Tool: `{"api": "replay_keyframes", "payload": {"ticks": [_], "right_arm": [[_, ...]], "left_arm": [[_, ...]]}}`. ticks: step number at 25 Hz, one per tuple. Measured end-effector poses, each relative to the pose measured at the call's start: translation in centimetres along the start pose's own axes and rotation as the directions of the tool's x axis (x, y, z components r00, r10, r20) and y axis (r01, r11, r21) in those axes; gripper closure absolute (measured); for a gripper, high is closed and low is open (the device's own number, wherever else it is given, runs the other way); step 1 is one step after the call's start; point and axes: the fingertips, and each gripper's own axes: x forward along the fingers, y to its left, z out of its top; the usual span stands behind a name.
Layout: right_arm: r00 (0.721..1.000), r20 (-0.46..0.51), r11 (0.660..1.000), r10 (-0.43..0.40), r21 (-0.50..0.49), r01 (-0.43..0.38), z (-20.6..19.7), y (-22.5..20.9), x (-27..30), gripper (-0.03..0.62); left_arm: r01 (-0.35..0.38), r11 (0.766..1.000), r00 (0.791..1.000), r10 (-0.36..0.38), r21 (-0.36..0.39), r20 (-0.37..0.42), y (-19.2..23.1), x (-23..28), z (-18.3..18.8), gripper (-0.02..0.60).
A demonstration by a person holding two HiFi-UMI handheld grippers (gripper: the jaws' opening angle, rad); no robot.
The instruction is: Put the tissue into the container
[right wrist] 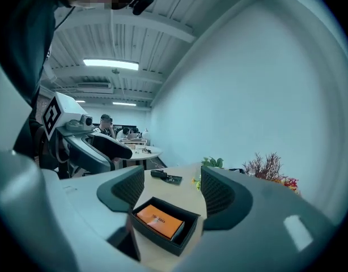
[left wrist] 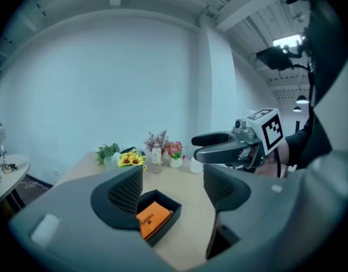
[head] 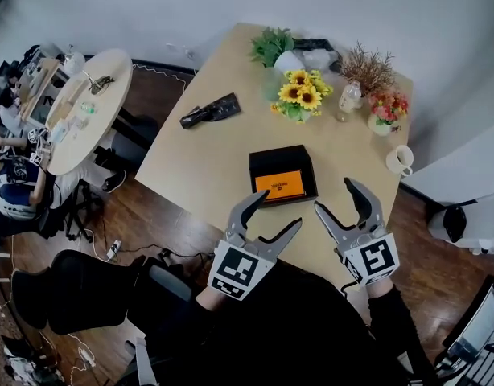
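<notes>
Left hand-held gripper [head: 281, 208] and right hand-held gripper [head: 334, 194] over near edge of counter [head: 200, 155], jaws of both apart, nothing between them. Just beyond: black container [head: 259, 161], open top, orange tissue pack [head: 280, 184] flat inside. Far left: black bag [head: 211, 110]. Far: sunflowers [head: 302, 93] in vase. Right: white mug [head: 400, 160], contents unseen.

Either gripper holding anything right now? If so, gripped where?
Nothing is held. The left gripper and right gripper both hover with jaws apart and empty near the black box; the orange pack lies inside it.
</notes>
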Motion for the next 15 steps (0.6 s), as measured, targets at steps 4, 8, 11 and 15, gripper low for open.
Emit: {"api": "replay_keyframes", "payload": {"ticks": [4,8,11,15], "right_arm": [[0.998,0.054,1.0,-0.013,0.0,0.013,2.1,0.7,-2.6,0.278],[0.994,0.106,1.0,-0.031,0.006,0.031,4.2,0.8,-4.5,0.281],[0.99,0.132,0.999,-0.046,-0.005,0.047,5.2,0.7,-5.7,0.281],[0.986,0.155,0.998,-0.062,-0.007,0.064,5.7,0.5,-6.7,0.281]], "left_arm": [[0.01,0.999,0.997,-0.014,0.049,0.082,-1.8,-1.6,2.4,0.272],[0.008,0.997,0.984,-0.02,0.071,0.175,-2.9,-2.6,4.6,0.298],[0.004,0.998,0.977,-0.019,0.069,0.211,-3.4,-3.2,5.5,0.305],[-0.009,0.999,0.972,-0.004,0.053,0.235,-3.5,-3.8,5.7,0.321]]}}
